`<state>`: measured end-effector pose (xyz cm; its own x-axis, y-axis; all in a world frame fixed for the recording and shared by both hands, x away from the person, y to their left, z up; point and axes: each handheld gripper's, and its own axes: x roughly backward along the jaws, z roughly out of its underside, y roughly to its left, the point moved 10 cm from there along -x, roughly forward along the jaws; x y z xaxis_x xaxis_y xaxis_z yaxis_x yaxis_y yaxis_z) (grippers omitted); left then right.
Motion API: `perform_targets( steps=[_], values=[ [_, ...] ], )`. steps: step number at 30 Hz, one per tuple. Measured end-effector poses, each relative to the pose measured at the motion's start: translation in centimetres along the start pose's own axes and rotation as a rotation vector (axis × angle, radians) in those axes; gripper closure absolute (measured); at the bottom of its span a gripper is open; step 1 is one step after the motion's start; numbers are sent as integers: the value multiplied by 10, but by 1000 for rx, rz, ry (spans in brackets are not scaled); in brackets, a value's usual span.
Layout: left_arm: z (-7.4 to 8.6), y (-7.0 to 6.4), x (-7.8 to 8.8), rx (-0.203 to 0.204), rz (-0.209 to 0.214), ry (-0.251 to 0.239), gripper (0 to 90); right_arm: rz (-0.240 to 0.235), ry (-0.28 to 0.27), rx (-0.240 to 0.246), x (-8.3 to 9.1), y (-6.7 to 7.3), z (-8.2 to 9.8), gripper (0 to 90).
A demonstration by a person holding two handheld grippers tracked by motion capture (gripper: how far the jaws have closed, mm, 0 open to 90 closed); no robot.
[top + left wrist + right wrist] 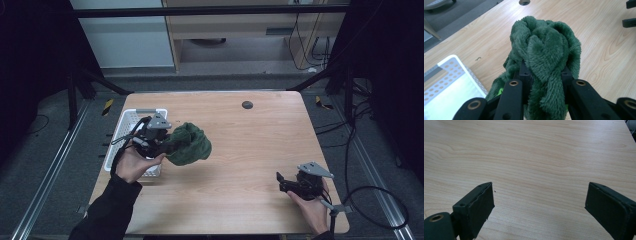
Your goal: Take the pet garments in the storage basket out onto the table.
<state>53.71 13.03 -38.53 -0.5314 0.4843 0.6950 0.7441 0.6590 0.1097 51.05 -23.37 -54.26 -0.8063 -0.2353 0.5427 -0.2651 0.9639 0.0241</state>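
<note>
Left gripper (172,145) is clamped on a bunched green towel (544,52), whose pile swallows the jaw tips; the white basket (131,120) sits just behind it. Right gripper (539,207) hangs wide open over bare table (536,152), well apart from the towel.

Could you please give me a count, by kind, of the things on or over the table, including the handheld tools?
Green plush cloth, bunched and clamped in the left tool: 1
White perforated basket at the table's left edge: 1
Handheld tools, counting the left one and the open, empty right tool: 2
Total: 4
</note>
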Motion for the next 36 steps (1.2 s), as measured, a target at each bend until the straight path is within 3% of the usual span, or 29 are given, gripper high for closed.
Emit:
perform_targets(
  steps=[29, 36],
  values=[
    [-9, -37, -51, -66, 110, 49, 723, -2, -2, 2, -1, 0, 0, 83],
    [-9, -46, -62, -102, 137, 75, 723, -2, -2, 5, -1, 0, 0, 83]
  ],
)
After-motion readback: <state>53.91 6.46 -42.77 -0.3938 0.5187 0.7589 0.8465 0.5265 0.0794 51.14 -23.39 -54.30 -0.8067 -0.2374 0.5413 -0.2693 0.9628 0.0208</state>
